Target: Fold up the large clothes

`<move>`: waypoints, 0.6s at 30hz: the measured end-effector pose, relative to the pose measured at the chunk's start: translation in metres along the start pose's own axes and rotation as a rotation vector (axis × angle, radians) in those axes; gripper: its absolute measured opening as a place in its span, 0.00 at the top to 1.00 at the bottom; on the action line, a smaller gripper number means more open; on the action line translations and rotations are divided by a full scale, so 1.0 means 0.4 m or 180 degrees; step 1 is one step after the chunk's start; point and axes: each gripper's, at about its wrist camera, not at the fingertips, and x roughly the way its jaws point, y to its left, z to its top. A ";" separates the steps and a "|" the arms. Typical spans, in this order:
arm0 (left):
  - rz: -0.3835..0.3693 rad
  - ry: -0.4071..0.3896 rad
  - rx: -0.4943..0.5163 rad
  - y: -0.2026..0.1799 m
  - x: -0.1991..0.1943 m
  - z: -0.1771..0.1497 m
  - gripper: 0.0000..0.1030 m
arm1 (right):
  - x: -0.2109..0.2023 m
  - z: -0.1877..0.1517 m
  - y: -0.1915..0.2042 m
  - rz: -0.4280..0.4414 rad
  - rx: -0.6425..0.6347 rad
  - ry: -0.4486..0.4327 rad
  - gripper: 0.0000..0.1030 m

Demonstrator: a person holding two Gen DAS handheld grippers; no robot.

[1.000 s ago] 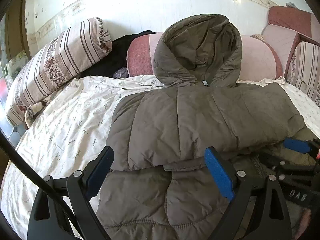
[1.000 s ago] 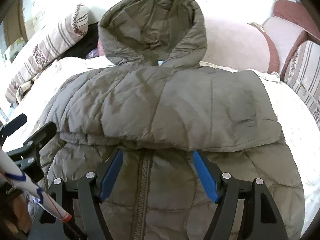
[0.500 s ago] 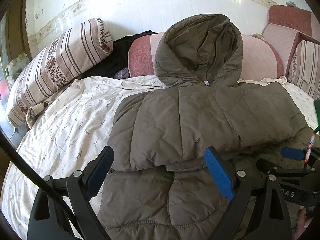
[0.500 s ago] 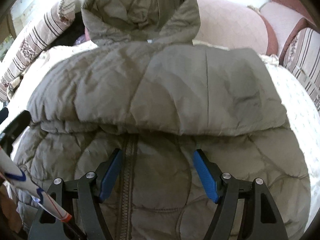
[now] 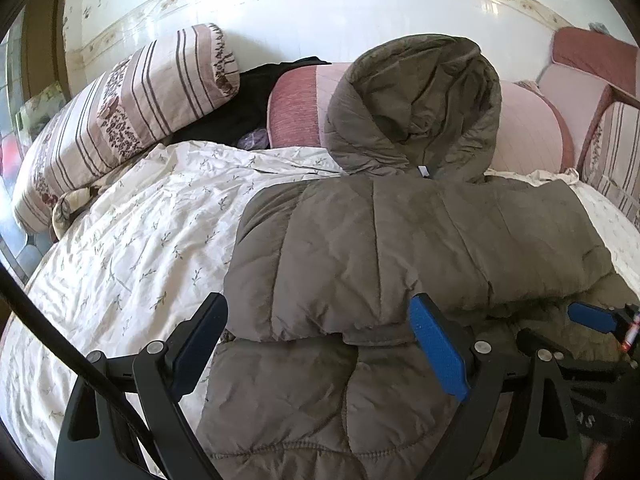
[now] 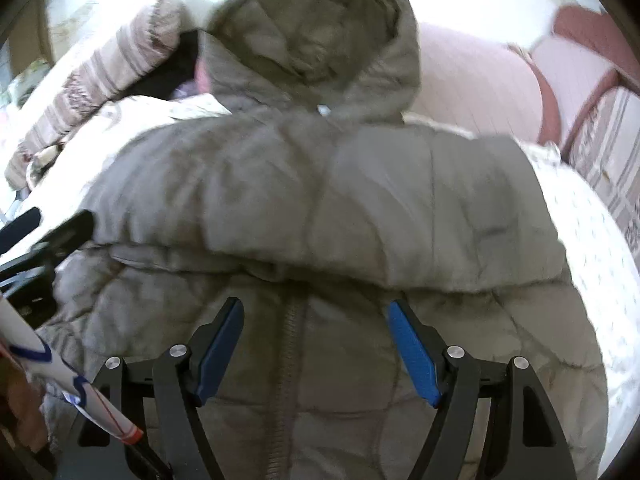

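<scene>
The left gripper (image 5: 318,344) hangs with its jaws spread wide and empty over the near left part of the olive padded jacket (image 5: 400,248), which lies on the floral bed sheet (image 5: 132,240). A sleeve is folded across the jacket's body just ahead of both grippers, and the hood (image 5: 416,108) leans on a pink bolster (image 5: 524,132) beyond. The right gripper (image 6: 316,344) is also open and empty, straddling the zipper (image 6: 290,360) without its pads touching the fabric

Home bedroom, floral bedsheet (image 5: 132,248), striped pillow (image 5: 120,120), cushions (image 5: 524,136)
</scene>
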 end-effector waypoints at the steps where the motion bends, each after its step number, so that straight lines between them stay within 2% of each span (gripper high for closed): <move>1: 0.0000 0.0003 -0.0033 0.004 0.001 0.001 0.10 | -0.011 0.001 0.011 0.0021 -0.0054 -0.0063 0.23; 5: 0.0023 -0.0050 -0.0225 0.036 -0.007 0.009 0.10 | -0.048 0.000 0.045 -0.0029 -0.0238 -0.0299 0.23; 14: 0.0139 -0.0459 -0.0517 0.083 -0.059 0.020 0.10 | -0.117 0.014 0.056 -0.0393 -0.0316 -0.0735 0.23; 18: 0.0146 -0.0542 -0.0457 0.075 -0.073 0.026 0.10 | -0.117 0.015 0.051 -0.0411 -0.0294 -0.0728 0.23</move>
